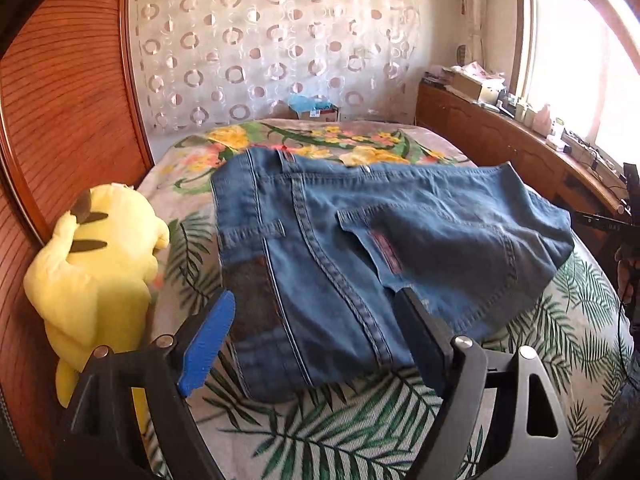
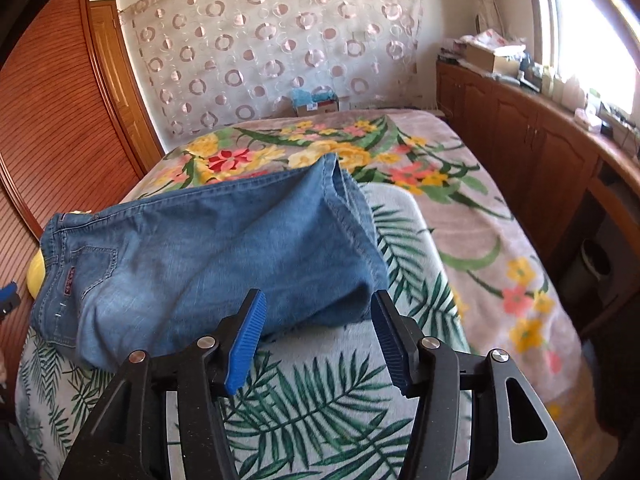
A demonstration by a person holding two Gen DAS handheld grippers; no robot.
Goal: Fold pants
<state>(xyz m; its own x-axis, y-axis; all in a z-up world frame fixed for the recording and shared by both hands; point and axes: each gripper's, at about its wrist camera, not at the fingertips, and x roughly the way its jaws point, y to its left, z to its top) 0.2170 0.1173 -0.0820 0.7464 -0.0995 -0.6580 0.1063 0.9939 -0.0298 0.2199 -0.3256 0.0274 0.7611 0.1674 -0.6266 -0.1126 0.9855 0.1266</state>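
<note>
We are holding the left claw (image 1: 312, 328) and right claw (image 2: 318, 340) spread apart and gripping nothing. The folded pants (image 1: 360, 248) are lying flat on the bed (image 2: 320, 408), probably released so the fold settles.

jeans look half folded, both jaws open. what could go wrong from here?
1. The jeans are folded but bulgy along the near fold; loose like this, the layers may spring or slide apart.
2. The yellow plush toy sits right against the waistband end, so the left gripper could snag it or drag it along.
3. The right gripper might pinch the leaf-print cover together with the denim.
</note>
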